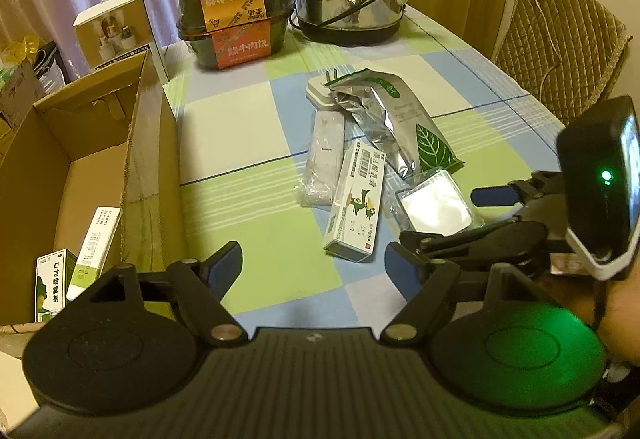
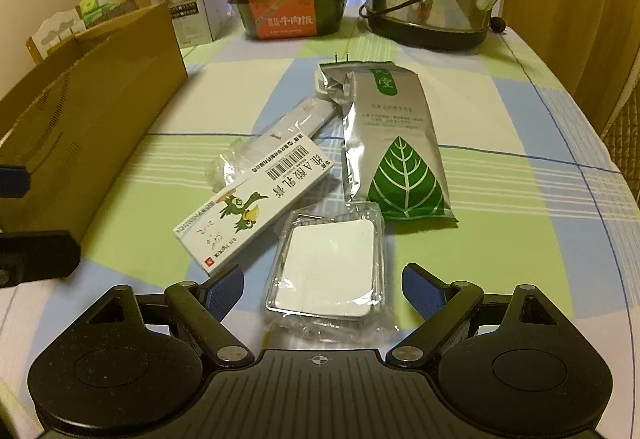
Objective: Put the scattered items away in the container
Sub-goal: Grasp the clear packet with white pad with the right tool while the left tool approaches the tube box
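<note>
Both grippers [image 1: 314, 267] [image 2: 323, 289] spread wide; cardboard box [image 1: 152, 159] wall left.

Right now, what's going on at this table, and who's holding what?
A person is tidying with two handheld grippers; both are open and empty. The right gripper is lined up on the clear-wrapped white pad, its fingers either side. The left gripper hovers by the cardboard box, where two small cartons already stand. The bird-print carton, silver leaf pouch, a wrapped white packet and a white plug remain on the checked cloth.
</note>
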### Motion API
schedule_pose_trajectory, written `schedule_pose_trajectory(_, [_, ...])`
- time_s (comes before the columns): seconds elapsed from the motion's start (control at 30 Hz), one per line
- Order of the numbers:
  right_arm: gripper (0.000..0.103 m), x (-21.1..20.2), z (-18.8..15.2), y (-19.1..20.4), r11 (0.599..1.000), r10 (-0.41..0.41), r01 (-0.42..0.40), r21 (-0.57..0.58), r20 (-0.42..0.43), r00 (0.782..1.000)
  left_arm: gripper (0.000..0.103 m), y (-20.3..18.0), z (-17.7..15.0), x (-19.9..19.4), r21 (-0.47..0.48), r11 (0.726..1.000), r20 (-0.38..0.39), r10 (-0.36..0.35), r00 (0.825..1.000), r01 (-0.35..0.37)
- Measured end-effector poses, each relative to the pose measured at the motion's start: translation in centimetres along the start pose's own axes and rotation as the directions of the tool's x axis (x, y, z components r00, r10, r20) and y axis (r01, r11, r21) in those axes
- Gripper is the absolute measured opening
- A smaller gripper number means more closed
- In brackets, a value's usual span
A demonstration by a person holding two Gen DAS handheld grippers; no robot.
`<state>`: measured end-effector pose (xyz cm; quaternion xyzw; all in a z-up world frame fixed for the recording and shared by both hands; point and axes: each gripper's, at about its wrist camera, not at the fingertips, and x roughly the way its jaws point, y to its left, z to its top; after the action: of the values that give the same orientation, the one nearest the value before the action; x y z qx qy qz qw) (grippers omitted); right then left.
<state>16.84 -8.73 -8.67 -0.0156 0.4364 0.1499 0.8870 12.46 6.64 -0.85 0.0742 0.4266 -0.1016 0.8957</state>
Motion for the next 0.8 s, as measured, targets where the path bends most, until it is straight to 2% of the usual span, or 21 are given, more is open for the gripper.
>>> schedule_pose_trajectory(0.07, [0.092, 0.5, -0.1, 0.1, 1.000, -0.004, 0.004, -0.009, -0.007, 1.000, 0.076, 0.0, -0.1, 0.3, 0.002, 1.000, -0.006, 0.002, 1.000, -0.002])
schedule_pose_trajectory(0.1, [0.075, 0.7, -0.1, 0.1, 1.000, -0.009, 0.009, -0.014, -0.010, 1.000, 0.076, 0.0, -0.1, 0.4, 0.000, 1.000, -0.008, 0.000, 1.000, 0.000])
schedule_pose_trajectory(0.13, [0.065, 0.9, -0.2, 0.0, 1.000, -0.010, 0.010, -0.018, -0.016, 1.000, 0.076, 0.0, -0.2, 0.6, -0.001, 1.000, -0.008, 0.000, 1.000, 0.000])
schedule_pose_trajectory(0.37, [0.062, -0.6, -1.0, -1.9, 0.999, -0.036, 0.036, -0.019, -0.007, 0.999, 0.077, -0.9, 0.1, 2.2, 0.025, 1.000, -0.018, -0.002, 1.000, 0.002])
schedule_pose_trajectory(0.47, [0.056, -2.2, -1.8, -4.0, 0.999, -0.052, 0.052, 0.012, 0.001, 0.999, 0.077, -2.0, 0.5, 3.6, 0.054, 0.998, -0.019, -0.008, 1.000, 0.009])
schedule_pose_trajectory(0.63, [0.056, -3.9, -3.0, -6.2, 0.997, -0.072, 0.072, 0.028, 0.006, 0.997, 0.077, -4.2, 1.5, 6.6, 0.146, 0.989, -0.012, 0.006, 1.000, -0.004])
schedule_pose_trajectory(0.8, [0.057, -4.0, -3.2, -6.7, 0.997, -0.074, 0.074, 0.001, 0.020, 0.997, 0.077, -6.3, 2.1, 10.0, 0.270, 0.962, -0.016, 0.039, 0.999, -0.033])
